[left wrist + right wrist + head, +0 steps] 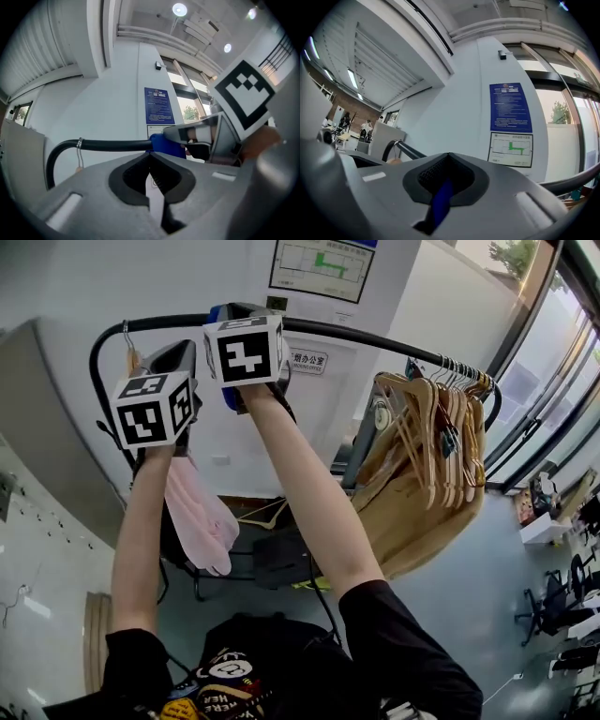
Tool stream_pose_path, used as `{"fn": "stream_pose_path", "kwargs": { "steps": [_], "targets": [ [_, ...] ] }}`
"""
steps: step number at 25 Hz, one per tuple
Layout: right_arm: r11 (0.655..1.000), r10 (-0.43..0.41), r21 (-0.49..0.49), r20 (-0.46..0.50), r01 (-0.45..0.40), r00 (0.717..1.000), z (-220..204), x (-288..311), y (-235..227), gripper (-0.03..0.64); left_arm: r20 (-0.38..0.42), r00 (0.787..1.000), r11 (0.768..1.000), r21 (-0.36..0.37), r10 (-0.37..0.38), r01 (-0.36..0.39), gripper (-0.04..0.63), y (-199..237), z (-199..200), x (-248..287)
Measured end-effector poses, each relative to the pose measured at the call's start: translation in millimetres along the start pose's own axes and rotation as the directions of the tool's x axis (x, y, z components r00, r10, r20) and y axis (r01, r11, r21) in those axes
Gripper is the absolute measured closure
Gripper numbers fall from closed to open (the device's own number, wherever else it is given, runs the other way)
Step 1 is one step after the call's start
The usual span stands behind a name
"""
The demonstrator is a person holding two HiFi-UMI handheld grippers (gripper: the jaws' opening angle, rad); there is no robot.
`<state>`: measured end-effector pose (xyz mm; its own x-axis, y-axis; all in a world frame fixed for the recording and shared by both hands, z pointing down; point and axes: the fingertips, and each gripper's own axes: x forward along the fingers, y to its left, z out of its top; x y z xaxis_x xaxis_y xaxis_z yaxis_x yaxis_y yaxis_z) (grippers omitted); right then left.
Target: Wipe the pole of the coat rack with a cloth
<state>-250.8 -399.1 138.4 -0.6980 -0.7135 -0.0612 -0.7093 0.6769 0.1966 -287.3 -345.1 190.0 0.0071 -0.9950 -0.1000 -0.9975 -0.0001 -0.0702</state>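
Note:
The coat rack's black pole (pixel 375 337) arches across the top of the head view. My right gripper (pixel 242 317) is raised to the pole and shut on a blue cloth (pixel 440 201), which shows as a strip between its jaws. In the left gripper view the blue cloth (pixel 165 143) sits wrapped on the pole (pixel 112 145), with the right gripper (pixel 211 137) on it. My left gripper (pixel 150 154) is just below the pole, left of the cloth; its jaws are shut with nothing between the tips.
A pink garment (pixel 199 517) hangs from a hanger whose metal hook (pixel 79 149) sits near the pole's left bend. Several wooden hangers (pixel 431 423) crowd the pole's right end. A wall with posters (pixel 510 107) is behind; windows are at the right.

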Motion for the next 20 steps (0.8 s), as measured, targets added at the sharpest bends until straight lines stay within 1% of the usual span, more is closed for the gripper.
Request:
{"fn": "stream_pose_path", "kwargs": {
  "steps": [5, 7, 9, 12, 15, 17, 20],
  "targets": [
    [0.996, 0.009, -0.092, -0.016, -0.01, 1.0, 10, 28, 43, 0.617, 0.012, 0.999, 0.999, -0.005, 0.052, -0.052, 0.592, 37, 5, -17],
    [0.993, 0.003, -0.114, -0.025, -0.006, 1.0, 10, 31, 47, 0.617, 0.011, 0.998, 0.998, -0.009, 0.056, -0.056, 0.592, 42, 4, -20],
    [0.993, 0.001, -0.116, -0.028, -0.004, 1.0, 9, 28, 43, 0.615, 0.009, 0.999, 0.999, -0.019, 0.047, -0.047, 0.592, 41, 2, -16],
    [0.996, -0.01, -0.091, -0.012, 0.009, 1.0, 8, 18, 24, 0.615, 0.006, 1.0, 1.0, -0.023, 0.016, -0.016, 0.594, 28, 0, -5],
    [0.998, -0.04, -0.055, -0.011, 0.04, 0.999, 2, 2, -9, 0.614, 0.007, 0.999, 0.999, -0.025, -0.036, 0.036, 0.592, 4, -1, 10],
    [0.997, -0.068, -0.045, -0.023, 0.067, 0.997, -4, -12, -36, 0.615, 0.013, 0.997, 0.997, -0.033, -0.074, 0.074, 0.592, -16, 1, 23],
    [0.991, -0.131, -0.027, -0.041, 0.13, 0.991, -18, -43, -89, 0.615, 0.026, 0.99, 0.99, -0.039, -0.135, 0.136, 0.592, -52, 6, 41]
  ]
}}
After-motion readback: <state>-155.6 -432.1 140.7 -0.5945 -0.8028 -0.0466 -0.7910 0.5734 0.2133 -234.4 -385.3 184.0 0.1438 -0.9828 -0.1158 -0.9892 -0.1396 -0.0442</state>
